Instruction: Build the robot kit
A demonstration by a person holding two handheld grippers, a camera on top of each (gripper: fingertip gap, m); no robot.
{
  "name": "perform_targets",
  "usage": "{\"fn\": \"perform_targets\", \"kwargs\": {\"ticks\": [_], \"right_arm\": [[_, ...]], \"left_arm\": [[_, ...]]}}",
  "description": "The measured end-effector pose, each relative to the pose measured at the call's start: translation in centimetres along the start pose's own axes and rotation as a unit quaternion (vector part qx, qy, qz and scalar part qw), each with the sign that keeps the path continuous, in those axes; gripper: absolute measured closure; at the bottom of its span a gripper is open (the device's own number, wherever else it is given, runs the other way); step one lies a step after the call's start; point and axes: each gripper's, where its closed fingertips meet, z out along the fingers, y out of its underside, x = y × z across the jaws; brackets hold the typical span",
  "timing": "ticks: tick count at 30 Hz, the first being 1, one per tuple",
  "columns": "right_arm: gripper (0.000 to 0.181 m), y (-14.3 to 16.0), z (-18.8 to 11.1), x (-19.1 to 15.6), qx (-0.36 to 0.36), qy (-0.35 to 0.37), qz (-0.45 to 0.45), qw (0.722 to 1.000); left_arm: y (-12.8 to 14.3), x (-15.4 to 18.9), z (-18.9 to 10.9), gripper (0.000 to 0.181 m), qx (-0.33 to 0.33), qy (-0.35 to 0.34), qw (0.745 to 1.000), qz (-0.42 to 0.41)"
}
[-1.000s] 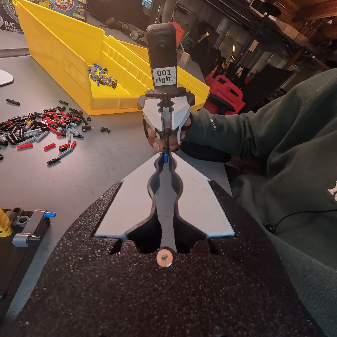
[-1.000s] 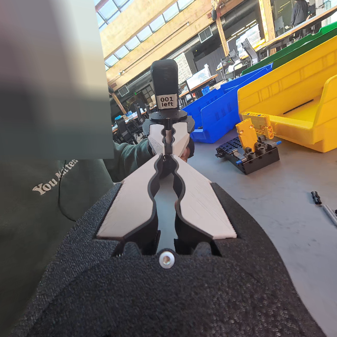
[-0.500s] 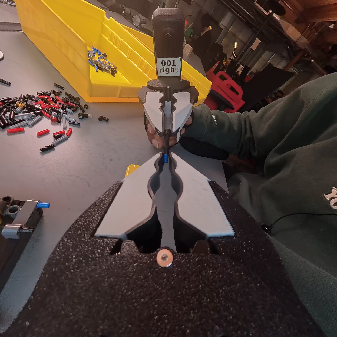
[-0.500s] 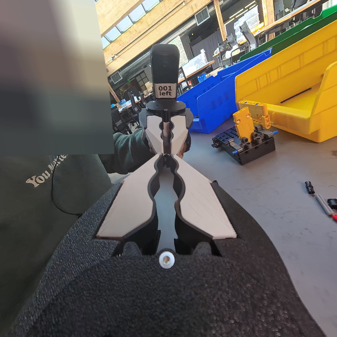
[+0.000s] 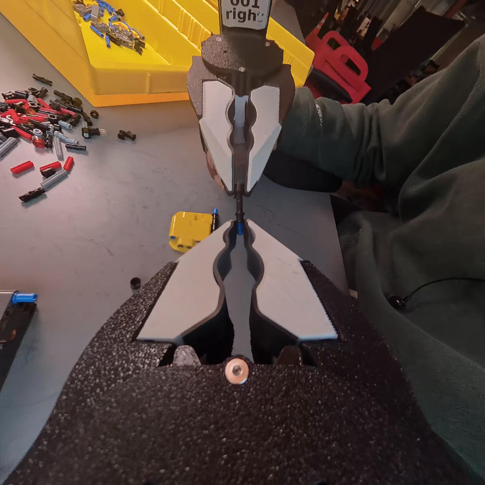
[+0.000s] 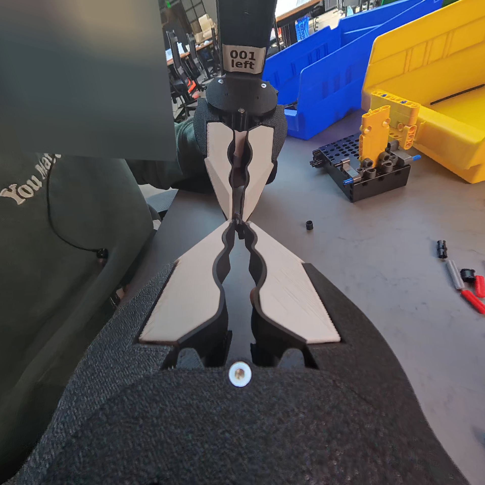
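Two hand-held grippers meet tip to tip above a grey table (image 5: 110, 236). The left gripper (image 5: 238, 227), with smooth pale wedge-shaped fingers, is clenched on one small blue pin (image 5: 239, 228). The right gripper (image 6: 238, 231) is clenched on one thin black axle (image 5: 238, 202), whose end touches the pin. Just beside the tips lies one yellow plastic block (image 5: 187, 232). One black ring (image 5: 135, 283) sits near. One yellow bin (image 5: 126, 76) stands farther back, loose red, grey and black pegs (image 5: 39, 131) scattered before it.
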Motion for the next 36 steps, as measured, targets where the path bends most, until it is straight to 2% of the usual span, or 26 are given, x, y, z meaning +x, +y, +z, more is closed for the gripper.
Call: {"fn": "perform_targets", "kwargs": {"ticks": [12, 15, 19, 21, 25, 30, 34, 36], "right_arm": [[0.176, 3.1, 0.2, -0.7, -0.123, 0.004, -0.060, 0.991], [0.176, 4.6, 0.6, -1.0, -0.172, 0.004, -0.079, 0.982], [0.176, 4.9, 0.6, -1.3, -0.191, 0.011, -0.096, 0.977], [0.176, 4.2, 0.5, -1.2, -0.166, 0.012, -0.090, 0.982], [0.176, 0.9, -0.3, -1.1, -0.046, 0.009, -0.053, 0.998], [0.175, -2.5, -0.8, -1.3, 0.064, -0.008, -0.022, 0.998], [0.176, -2.5, -0.7, -1.5, 0.061, -0.008, -0.025, 0.998], [0.176, -1.9, -0.6, -1.6, 0.036, -0.007, -0.034, 0.999]], "left_arm": [[2.8, 0.3, 1.5, 0.179, -0.089, -0.011, 0.994, 0.056], [3.7, 0.3, 1.8, 0.179, -0.115, -0.018, 0.991, 0.072], [3.8, 0.5, 2.0, 0.179, -0.119, -0.016, 0.990, 0.072], [3.4, 0.5, 1.8, 0.179, -0.103, -0.011, 0.993, 0.062], [0.6, 0.7, 0.7, 0.177, -0.012, 0.022, 1.000, 0.015], [-2.2, 1.5, -0.6, 0.178, 0.082, 0.080, 0.992, -0.046], [-2.0, 1.8, -0.5, 0.178, 0.077, 0.081, 0.993, -0.046], [-1.5, 1.8, -0.2, 0.178, 0.056, 0.072, 0.995, -0.035]]}}
